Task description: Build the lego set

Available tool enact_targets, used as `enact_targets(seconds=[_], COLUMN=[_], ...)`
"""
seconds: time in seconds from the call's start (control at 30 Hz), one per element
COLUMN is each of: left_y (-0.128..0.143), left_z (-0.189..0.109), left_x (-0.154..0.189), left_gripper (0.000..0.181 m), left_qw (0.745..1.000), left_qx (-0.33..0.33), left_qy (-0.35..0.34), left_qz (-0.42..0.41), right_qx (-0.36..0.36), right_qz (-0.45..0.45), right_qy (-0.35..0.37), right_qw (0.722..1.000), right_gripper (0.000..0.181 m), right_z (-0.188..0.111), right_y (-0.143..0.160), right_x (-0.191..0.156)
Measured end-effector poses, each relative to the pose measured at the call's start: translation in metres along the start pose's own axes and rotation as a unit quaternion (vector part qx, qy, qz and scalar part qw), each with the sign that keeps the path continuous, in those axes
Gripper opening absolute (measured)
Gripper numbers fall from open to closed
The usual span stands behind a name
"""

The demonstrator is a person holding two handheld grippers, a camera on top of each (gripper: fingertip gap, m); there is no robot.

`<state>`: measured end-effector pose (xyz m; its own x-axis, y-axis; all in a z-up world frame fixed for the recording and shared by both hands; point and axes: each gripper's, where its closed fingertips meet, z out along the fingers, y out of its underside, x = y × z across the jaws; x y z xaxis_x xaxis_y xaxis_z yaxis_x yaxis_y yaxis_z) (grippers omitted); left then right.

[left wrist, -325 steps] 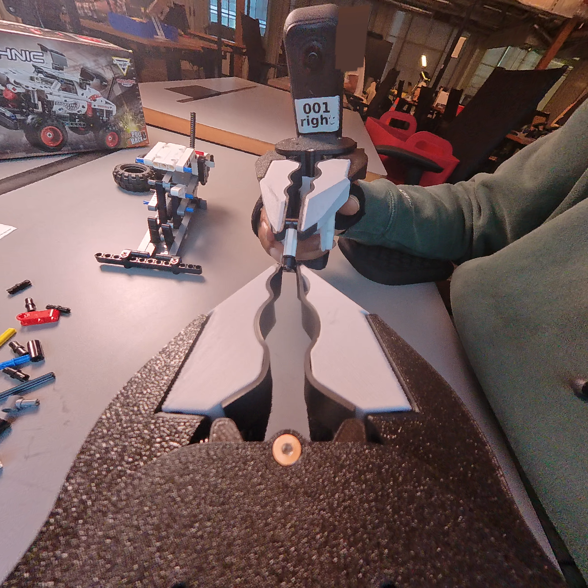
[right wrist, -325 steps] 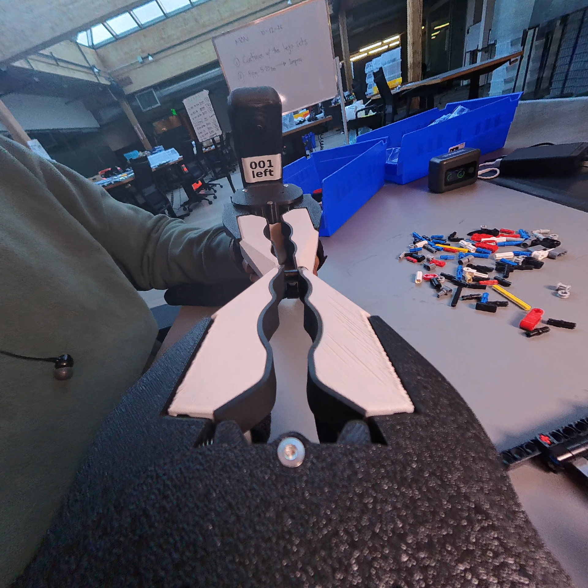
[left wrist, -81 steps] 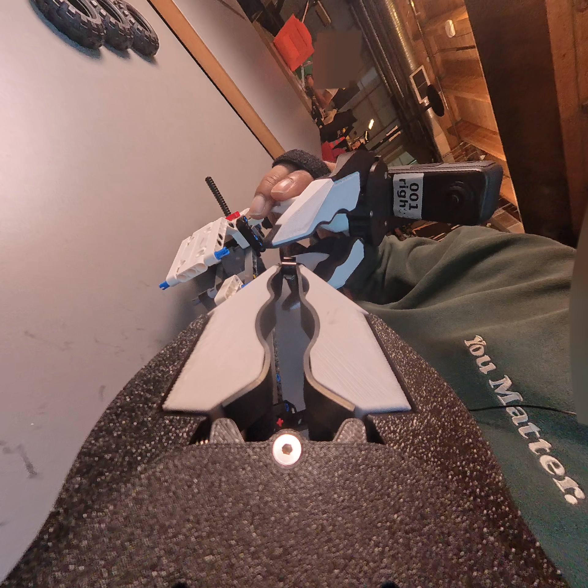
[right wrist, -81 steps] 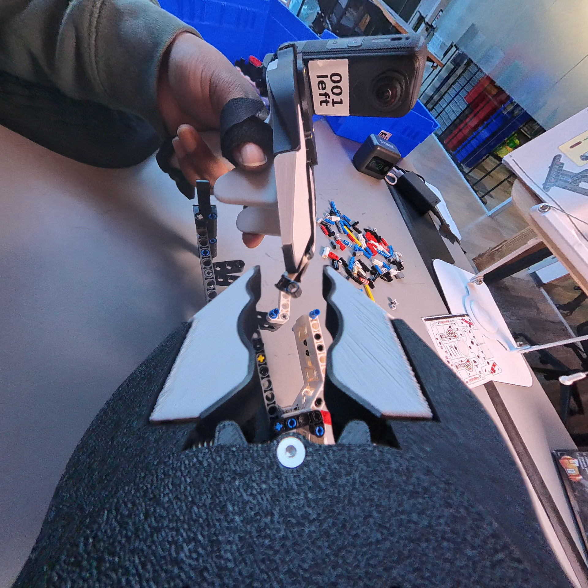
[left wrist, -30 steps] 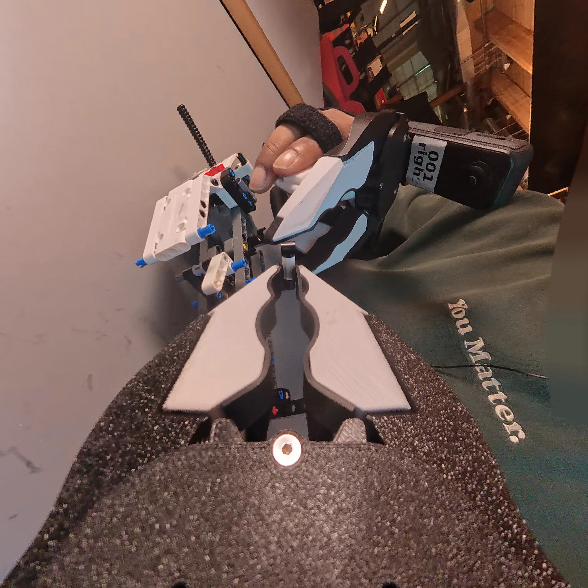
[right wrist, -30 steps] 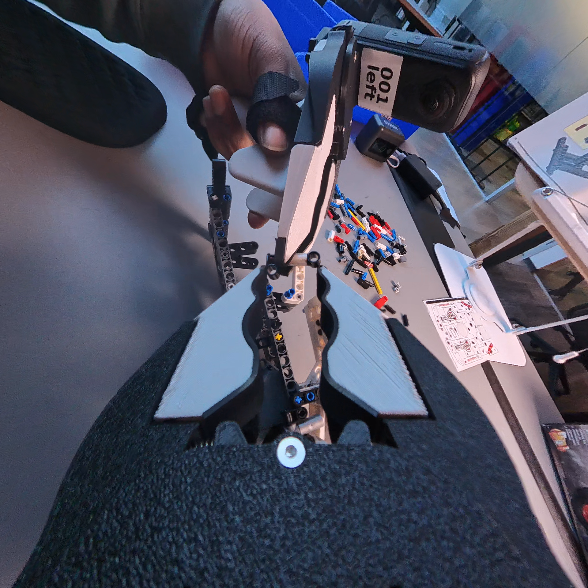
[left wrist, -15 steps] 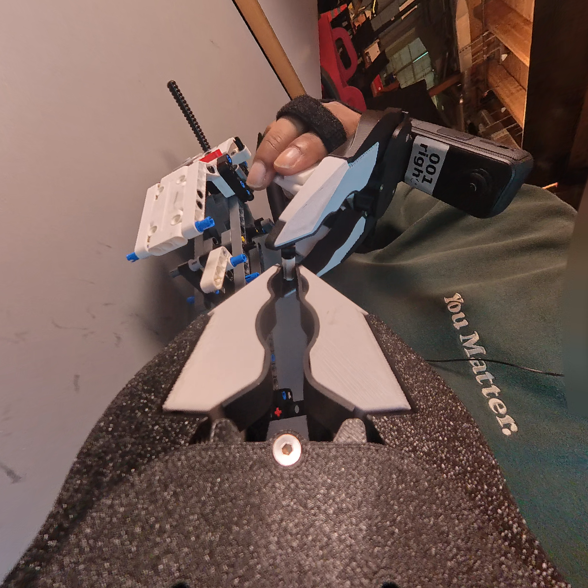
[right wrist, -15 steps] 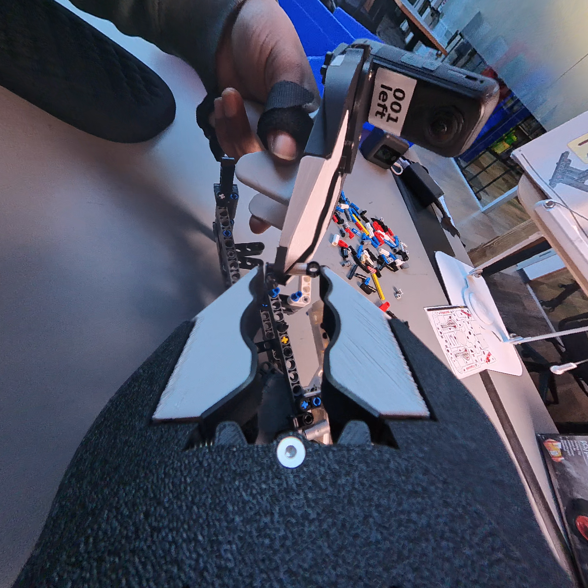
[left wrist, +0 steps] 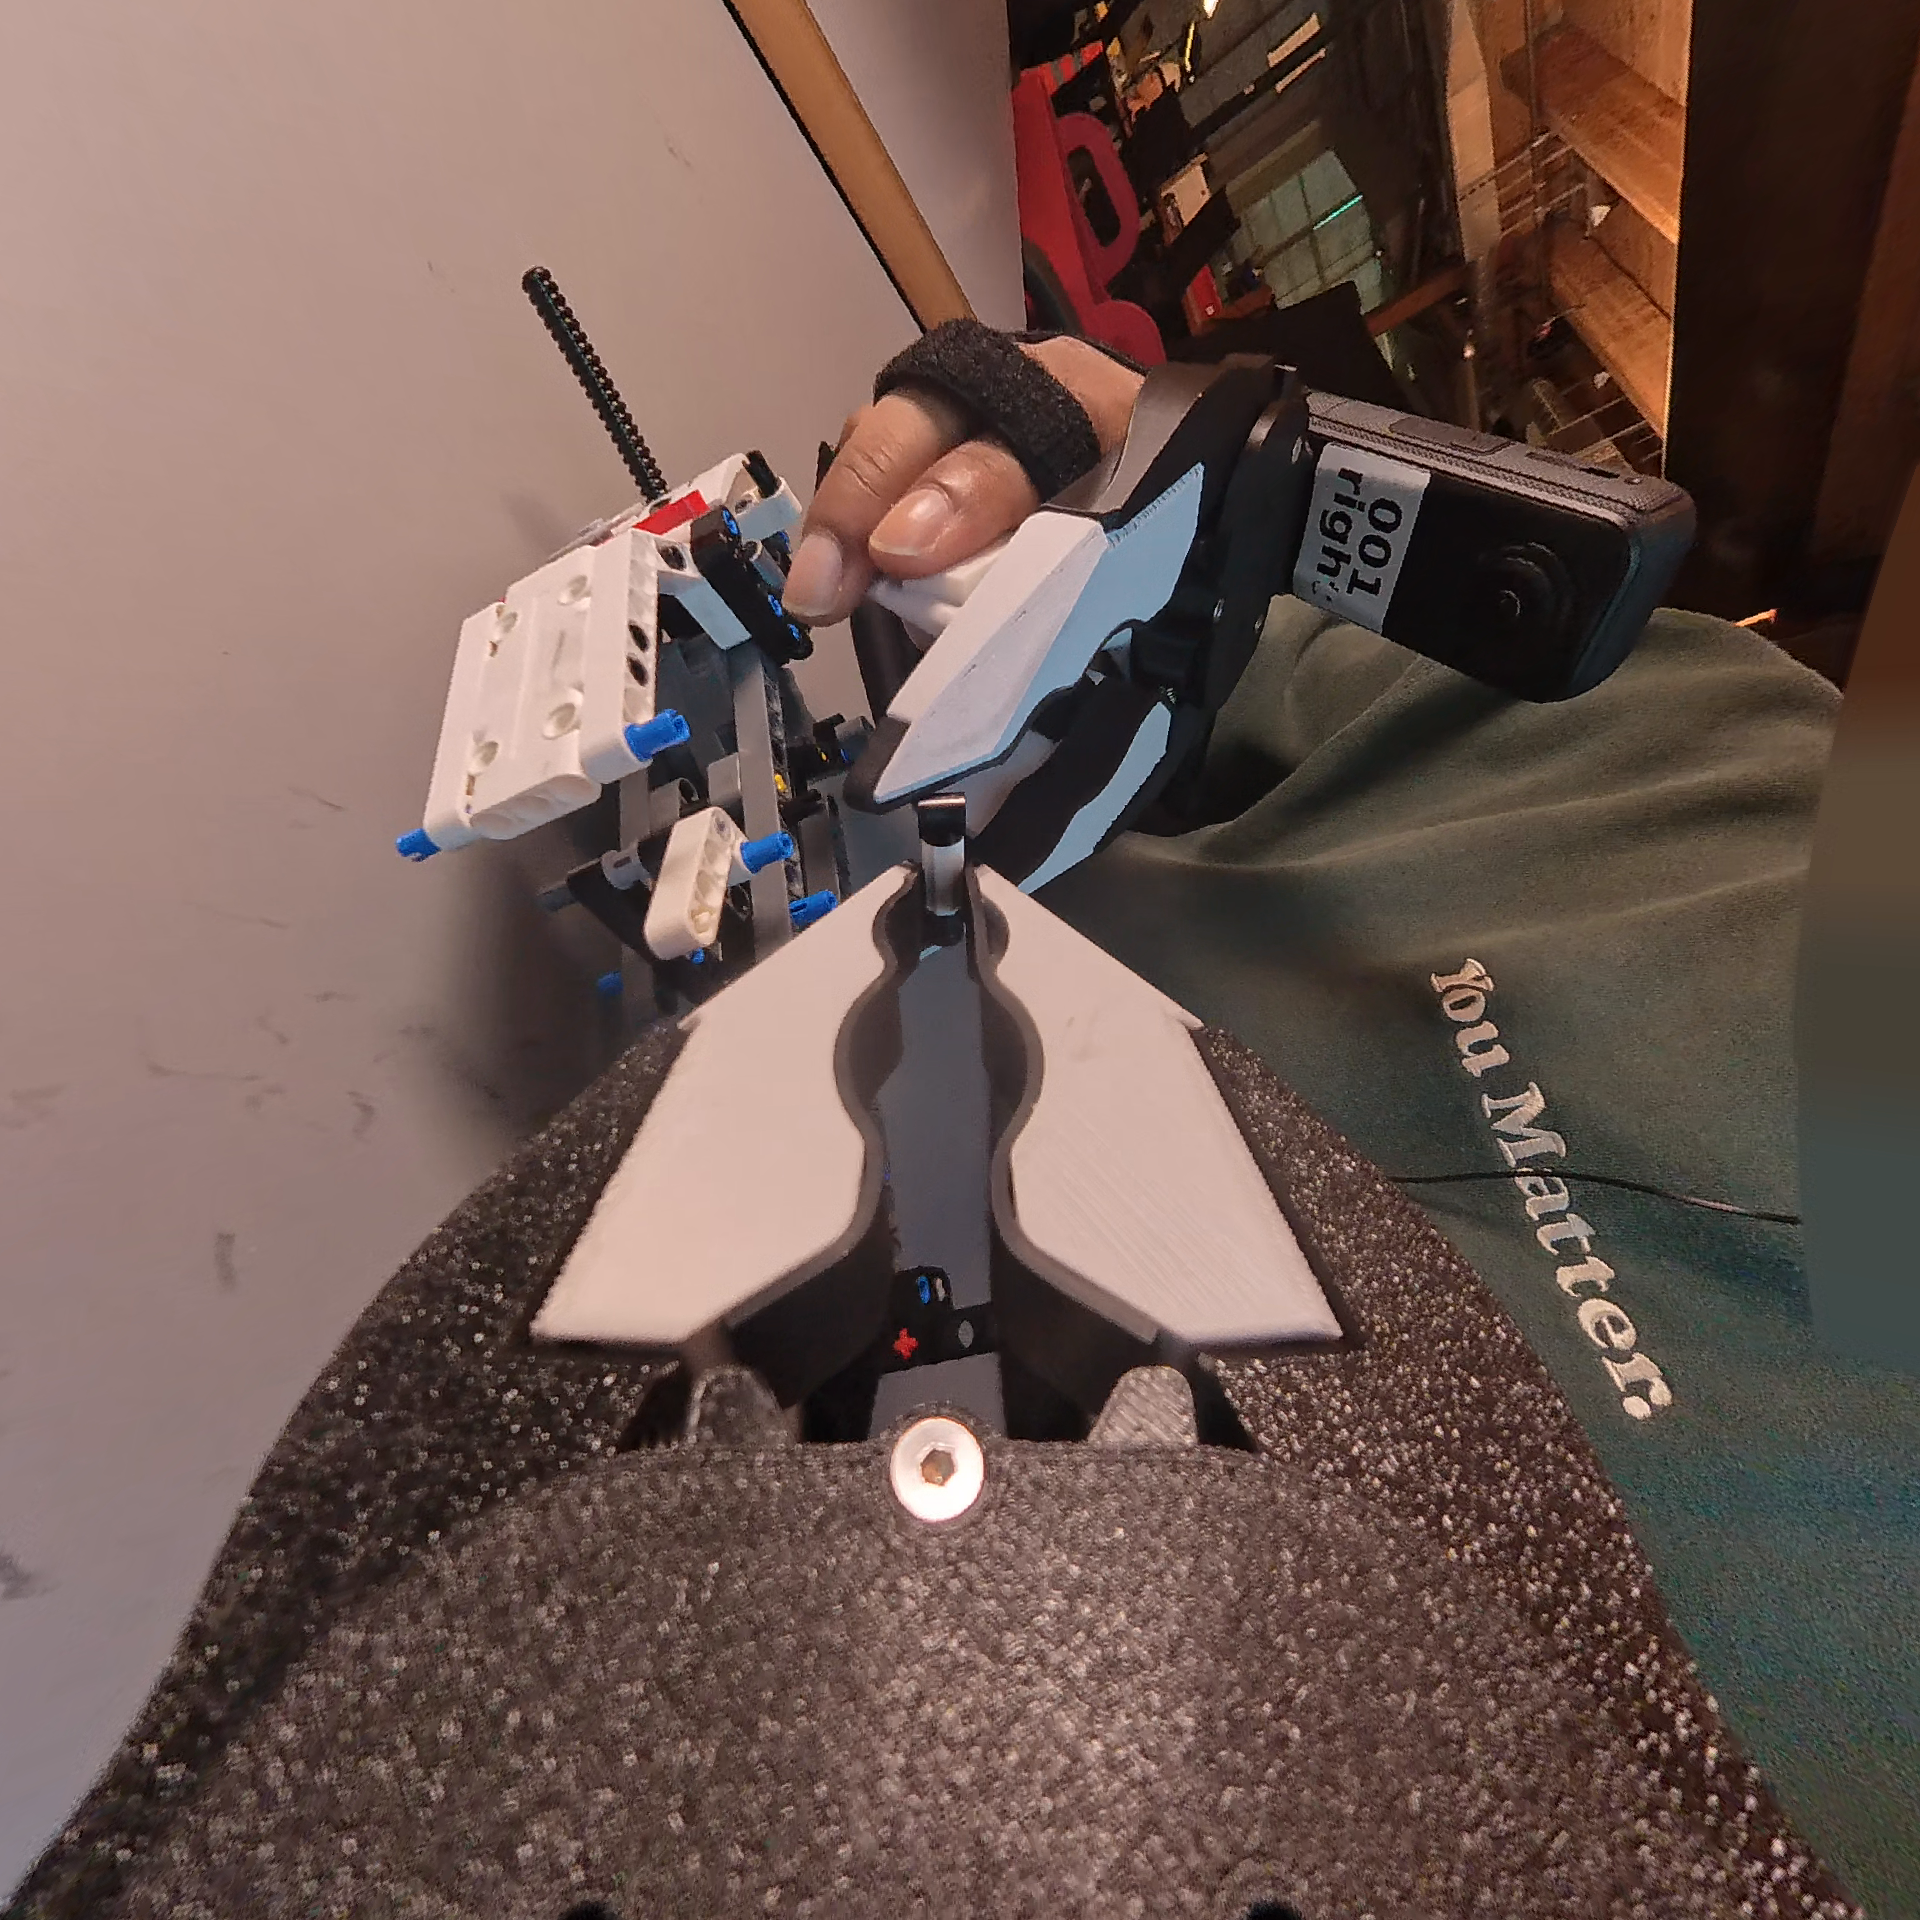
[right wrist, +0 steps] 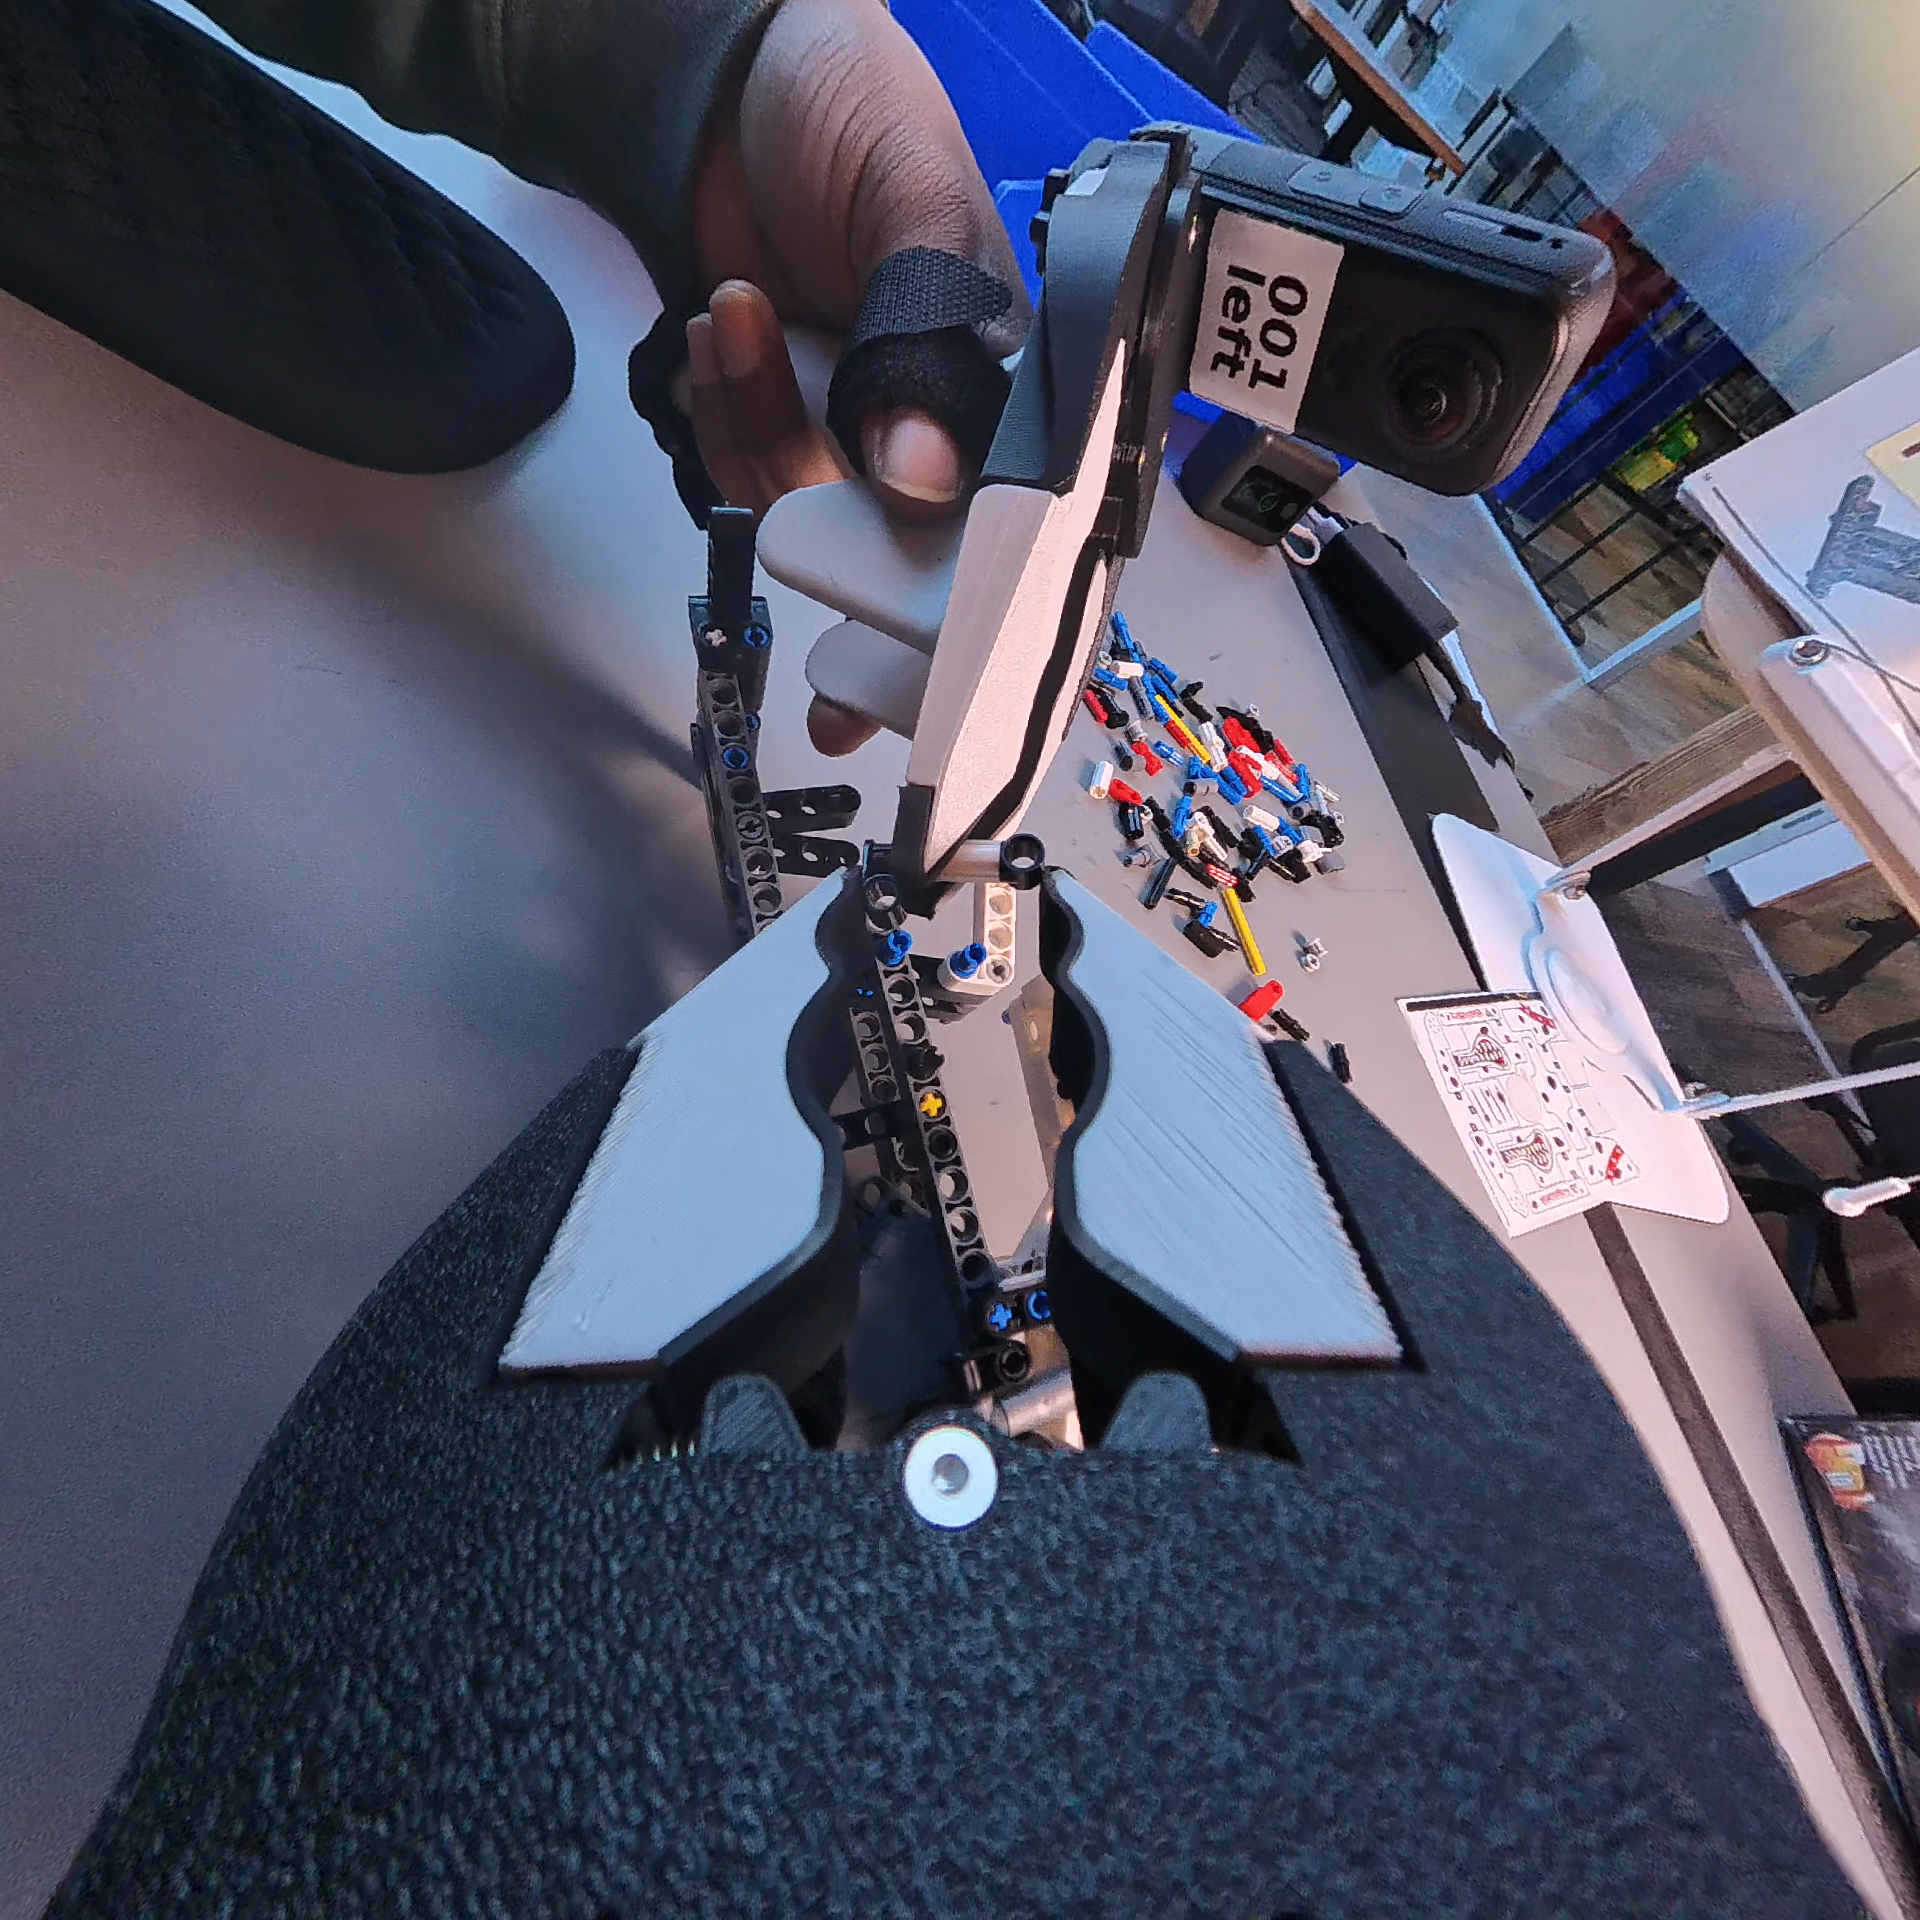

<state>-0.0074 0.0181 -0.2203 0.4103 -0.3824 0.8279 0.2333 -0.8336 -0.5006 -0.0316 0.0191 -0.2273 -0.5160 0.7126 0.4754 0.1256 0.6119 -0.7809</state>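
Left gripper (left wrist: 940, 883) clamped on a small grey-and-black pin (left wrist: 941, 857), tip brought against the model (left wrist: 665, 748) — likely to seat it in a beam hole. Right gripper (right wrist: 940, 904) spread apart, straddling the black holed beam (right wrist: 920, 1091), seemingly to steady it. Beyond, loose pieces (right wrist: 1210, 790) scattered on the smooth grey table (right wrist: 312, 935) — hard, glossy plastic.

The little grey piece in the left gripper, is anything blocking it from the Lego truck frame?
Nothing visible blocks it. The left gripper pinches the grey piece right at the top of the black beam of the truck frame, between the right gripper's open fingers.
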Motion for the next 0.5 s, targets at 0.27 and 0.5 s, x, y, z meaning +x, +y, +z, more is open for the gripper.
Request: enact_targets(seconds=[0.27,0.5], left_y=[0.0019,0.0012], left_z=[0.0000,-0.0085], left_x=[-0.0011,-0.0075], left_gripper=[0.007,0.010], left_qw=[1.000,0.999], left_qx=[0.009,0.022], left_qy=[-0.003,-0.031], left_qz=[0.003,0.011], right_qx=[0.001,-0.004], right_qz=[0.014,0.031], right_qy=[0.005,-0.001], right_qw=[1.000,1.000], right_gripper=[0.032,0.032], right_z=[0.0008,-0.0013], right_y=[0.0012,0.0056], right_x=[-0.0024,-0.0061])
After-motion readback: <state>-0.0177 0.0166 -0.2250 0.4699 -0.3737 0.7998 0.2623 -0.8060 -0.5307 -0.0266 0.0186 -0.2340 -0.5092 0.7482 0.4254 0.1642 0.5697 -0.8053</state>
